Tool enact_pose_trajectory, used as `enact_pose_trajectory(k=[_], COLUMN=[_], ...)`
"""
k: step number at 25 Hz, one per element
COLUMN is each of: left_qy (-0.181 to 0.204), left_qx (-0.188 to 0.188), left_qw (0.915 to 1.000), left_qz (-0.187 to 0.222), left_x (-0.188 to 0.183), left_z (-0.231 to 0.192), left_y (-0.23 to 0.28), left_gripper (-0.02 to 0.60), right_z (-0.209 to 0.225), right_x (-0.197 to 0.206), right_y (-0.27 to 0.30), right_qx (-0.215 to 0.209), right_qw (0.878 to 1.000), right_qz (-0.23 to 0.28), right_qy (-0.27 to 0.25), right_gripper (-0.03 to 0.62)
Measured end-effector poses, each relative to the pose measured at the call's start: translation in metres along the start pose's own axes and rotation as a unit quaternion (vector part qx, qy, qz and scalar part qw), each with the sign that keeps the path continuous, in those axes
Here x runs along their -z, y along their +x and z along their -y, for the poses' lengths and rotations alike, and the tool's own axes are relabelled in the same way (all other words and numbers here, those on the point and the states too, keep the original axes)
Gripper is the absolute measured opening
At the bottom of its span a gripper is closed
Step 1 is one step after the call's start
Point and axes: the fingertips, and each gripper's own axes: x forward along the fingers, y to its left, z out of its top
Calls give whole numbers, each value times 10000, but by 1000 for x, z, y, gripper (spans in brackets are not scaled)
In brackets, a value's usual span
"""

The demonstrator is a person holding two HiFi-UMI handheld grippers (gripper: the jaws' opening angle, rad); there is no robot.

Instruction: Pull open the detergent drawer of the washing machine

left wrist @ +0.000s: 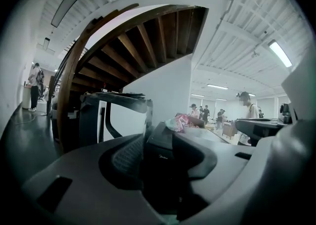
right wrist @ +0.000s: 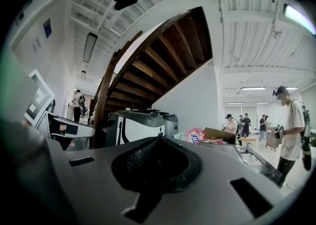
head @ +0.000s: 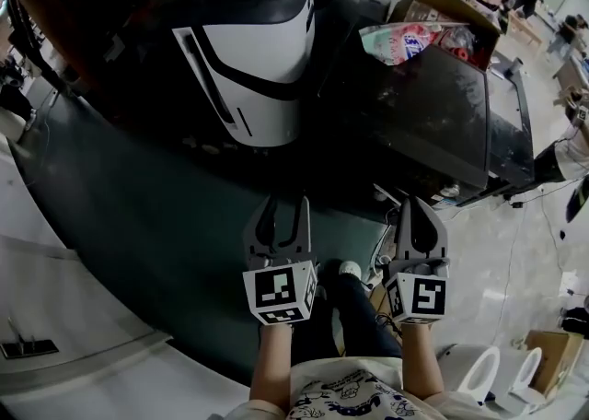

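Note:
A dark-fronted machine (head: 433,114) stands ahead to the right; its dark face with a small logo (left wrist: 163,158) shows between the left jaws. A white-and-black machine (head: 248,68) stands beside it on the left, and also appears as the white-and-black machine (right wrist: 140,125) in the right gripper view. I cannot make out a detergent drawer on either. My left gripper (head: 285,214) is held level, well short of both machines, open with nothing between its jaws (left wrist: 160,140). My right gripper (head: 420,211) hangs beside it, also short of the machines, its jaws together at the tip (right wrist: 158,140) and empty.
A cardboard box (head: 433,4) and colourful bags (head: 405,40) lie on top of the dark machine. A wooden staircase (right wrist: 158,66) curves overhead behind the machines. Cables (head: 386,243) trail on the floor. White seats (head: 488,377) and a box (head: 552,354) sit at bottom right. People stand far off (right wrist: 291,125).

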Motion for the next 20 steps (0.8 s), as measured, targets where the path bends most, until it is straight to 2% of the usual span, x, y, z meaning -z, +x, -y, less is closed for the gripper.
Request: enact_pose_trajectory(k=[3, 14, 20], left_qy=[-76, -775, -811], left_qx=[51, 253, 344], left_qw=[10000, 9966, 9956], left_qz=[-30, -140, -327], left_x=[6, 27, 46], left_z=[0, 2, 5], left_y=[17, 106, 159], left_gripper=[196, 196, 196], right_z=[6, 38, 52], right_x=[5, 24, 39], right_y=[14, 108, 162], right_qx=[-7, -230, -331], right_qw=[10000, 9997, 9994], right_qz=[14, -23, -88], right_qy=[-56, -19, 23], right_gripper=[11, 11, 11])
